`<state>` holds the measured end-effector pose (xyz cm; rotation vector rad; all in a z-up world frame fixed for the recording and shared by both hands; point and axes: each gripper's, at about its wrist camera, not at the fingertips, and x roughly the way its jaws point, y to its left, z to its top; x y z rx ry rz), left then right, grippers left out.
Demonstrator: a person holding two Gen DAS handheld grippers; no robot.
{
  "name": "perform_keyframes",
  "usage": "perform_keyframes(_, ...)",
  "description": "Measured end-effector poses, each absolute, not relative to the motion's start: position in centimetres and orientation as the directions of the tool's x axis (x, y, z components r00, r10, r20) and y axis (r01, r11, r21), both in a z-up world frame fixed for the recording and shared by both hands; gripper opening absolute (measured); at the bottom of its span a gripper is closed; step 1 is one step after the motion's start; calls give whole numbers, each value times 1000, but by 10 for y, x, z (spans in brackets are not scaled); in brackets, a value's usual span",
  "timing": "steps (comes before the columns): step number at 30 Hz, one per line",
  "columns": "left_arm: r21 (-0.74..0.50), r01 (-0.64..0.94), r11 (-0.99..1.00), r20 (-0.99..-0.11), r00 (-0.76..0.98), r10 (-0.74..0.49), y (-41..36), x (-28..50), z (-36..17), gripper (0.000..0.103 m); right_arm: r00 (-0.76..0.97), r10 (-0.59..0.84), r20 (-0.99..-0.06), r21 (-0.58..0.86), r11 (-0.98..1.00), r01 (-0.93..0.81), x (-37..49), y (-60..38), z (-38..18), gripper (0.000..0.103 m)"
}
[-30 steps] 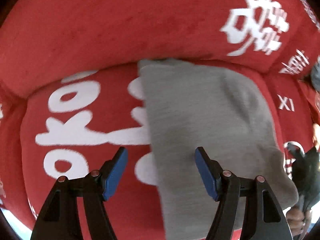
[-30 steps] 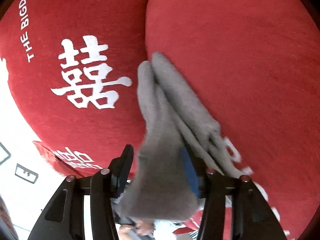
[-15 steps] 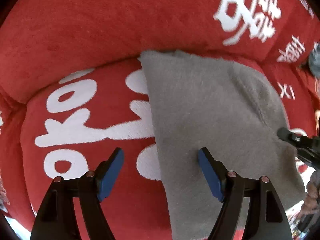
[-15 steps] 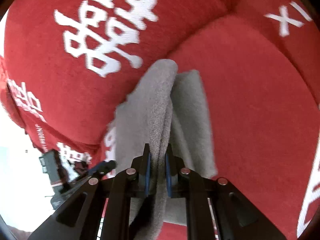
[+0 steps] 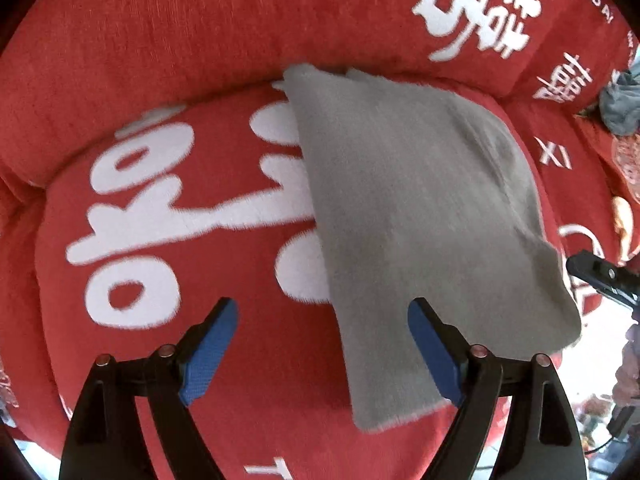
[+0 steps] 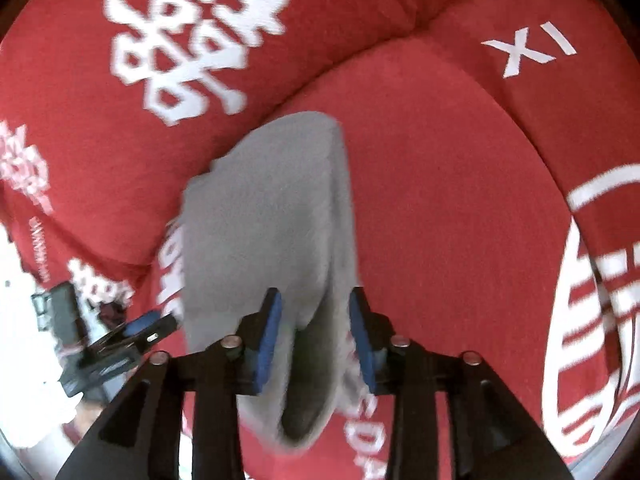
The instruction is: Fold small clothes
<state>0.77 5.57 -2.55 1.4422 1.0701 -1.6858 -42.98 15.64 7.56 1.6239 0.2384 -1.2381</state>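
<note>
A folded grey garment [image 5: 420,220] lies flat on a red sofa seat [image 5: 180,160] printed with white characters. My left gripper [image 5: 322,344] is open and empty, hovering over the garment's near left edge; its right finger is above the cloth. In the right wrist view the same grey garment [image 6: 272,208] runs forward from my right gripper [image 6: 316,320]. Its jaws stand partly apart with the cloth's near end loose between the blue pads [image 6: 270,332]. The right gripper's tip [image 5: 592,272] shows at the left wrist view's right edge.
The red backrest [image 5: 240,20] rises just behind the garment. A crumpled dark grey cloth [image 5: 620,100] lies at the far right on the sofa. The left gripper [image 6: 132,332] shows at the lower left of the right wrist view. The sofa's front edge is near.
My right gripper was shut on the grey garment half a second ago and has opened, letting the cloth settle on the seat. The left gripper stayed open and drifted slightly.
</note>
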Motion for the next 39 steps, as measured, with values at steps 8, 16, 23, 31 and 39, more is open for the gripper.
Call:
perform_keyframes(8,-107,835,-540,-994,-95,52,92,-8,-46,87,360,-208,-910,411,-322,853,-379,161,67,8)
perform_keyframes(16,-101,853,-512,-994,-61,94,110,7,-66,90,311,-166,-936,351,-360,864,-390,185,42,8)
perform_keyframes(23,-45,871,-489,-998,-14,68,114,6,-51,91,284,-118,-952,306,-435,847,-392,190,44,9)
perform_keyframes(31,11,891,-455,-999,32,37,114,1,-34,91,262,-118,-958,285,-492,822,-413,203,58,13)
perform_keyframes(39,16,913,-408,-1000,17,-2,109,-13,-15,91,362,-247,-899,438,-483,759,-412,184,75,39)
